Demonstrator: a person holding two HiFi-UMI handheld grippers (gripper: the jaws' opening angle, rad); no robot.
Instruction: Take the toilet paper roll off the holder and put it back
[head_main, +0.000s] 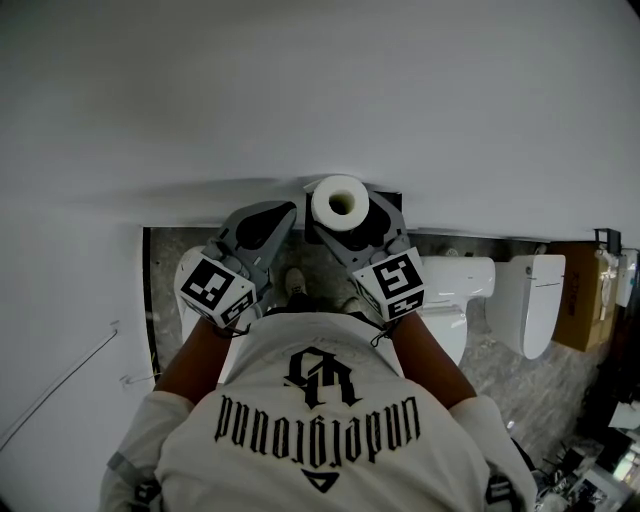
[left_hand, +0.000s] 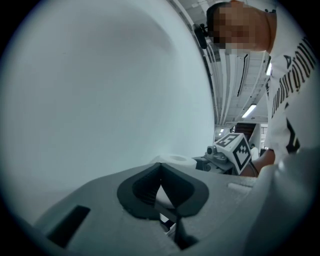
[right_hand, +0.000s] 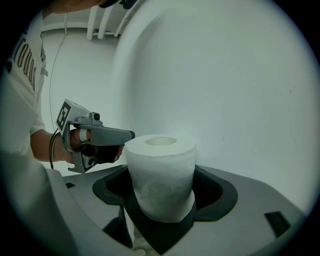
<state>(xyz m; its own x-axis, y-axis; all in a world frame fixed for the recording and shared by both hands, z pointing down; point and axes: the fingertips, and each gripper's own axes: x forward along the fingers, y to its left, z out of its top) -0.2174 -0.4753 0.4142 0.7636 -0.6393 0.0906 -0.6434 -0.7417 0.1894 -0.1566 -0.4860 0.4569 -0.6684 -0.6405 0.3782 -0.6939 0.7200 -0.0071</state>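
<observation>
— Where is the toilet paper roll (right_hand: 160, 175) held?
— Upright, clamped between the right gripper's (right_hand: 161, 212) jaws, near the white wall (head_main: 300, 90). The left gripper's (left_hand: 161, 192) jaws are seen pressed together, empty.

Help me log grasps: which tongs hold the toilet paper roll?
The right tongs, clamped on the upright toilet paper roll; the left tongs are shut, empty.

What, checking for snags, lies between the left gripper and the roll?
Nothing visible: the left gripper view shows the roll just beyond the left gripper.
</observation>
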